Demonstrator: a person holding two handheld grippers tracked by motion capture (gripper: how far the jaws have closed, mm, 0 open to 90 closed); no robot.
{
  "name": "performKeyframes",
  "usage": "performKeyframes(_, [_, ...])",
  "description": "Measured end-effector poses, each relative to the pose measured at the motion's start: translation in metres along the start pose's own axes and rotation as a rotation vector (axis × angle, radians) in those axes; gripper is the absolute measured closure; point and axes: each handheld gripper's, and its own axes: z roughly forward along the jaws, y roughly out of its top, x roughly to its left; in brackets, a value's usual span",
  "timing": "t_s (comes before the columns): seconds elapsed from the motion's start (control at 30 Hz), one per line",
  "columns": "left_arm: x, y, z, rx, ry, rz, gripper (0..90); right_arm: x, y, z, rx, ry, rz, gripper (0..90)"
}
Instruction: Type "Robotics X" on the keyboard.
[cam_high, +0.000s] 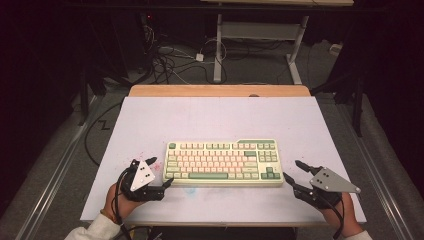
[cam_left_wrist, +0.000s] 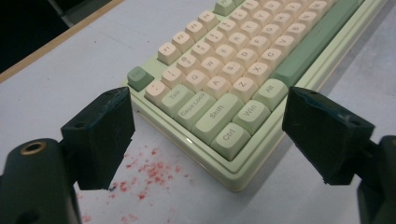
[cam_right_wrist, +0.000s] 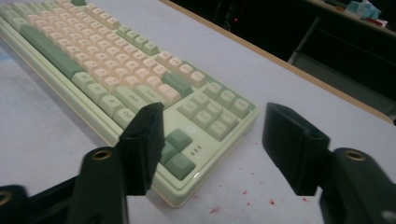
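The green and cream keyboard (cam_high: 223, 163) lies flat near the middle of the white bench (cam_high: 215, 117), its long side running left to right. My left tool (cam_high: 159, 171) sits at the keyboard's near left corner with its jaws spread; the corner by the Ctrl key (cam_left_wrist: 229, 138) lies between them, and the pads seem clear of it, though I cannot be sure from this angle. My right tool (cam_high: 292, 171) sits just off the near right corner, jaws partly spread with nothing pinched. Red specks (cam_left_wrist: 145, 170) dot the bench beside both corners.
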Motion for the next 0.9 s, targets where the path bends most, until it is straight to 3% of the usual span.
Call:
performKeyframes(0.03, [0.001,0.001,0.0,-0.001,0.0,-0.001,16.1,0.0,0.0,0.0,0.0,0.0,0.0,51.9])
performKeyframes(0.2, [0.004,0.007,0.003,-0.007,-0.014,-0.023,16.4,0.001,0.008,0.008,0.027,0.024,-0.015,74.1])
performKeyframes(0.4, [0.007,0.013,0.008,-0.005,-0.026,-0.041,16.6,0.003,0.014,0.016,0.043,0.059,-0.02,87.4])
performKeyframes(0.73, [0.008,0.025,0.019,-0.008,-0.052,-0.069,16.8,0.011,0.028,0.038,0.066,0.116,-0.036,90.0])
performKeyframes(0.9, [0.005,0.032,0.024,-0.006,-0.063,-0.06,16.8,0.016,0.031,0.049,0.083,0.143,-0.049,90.0])
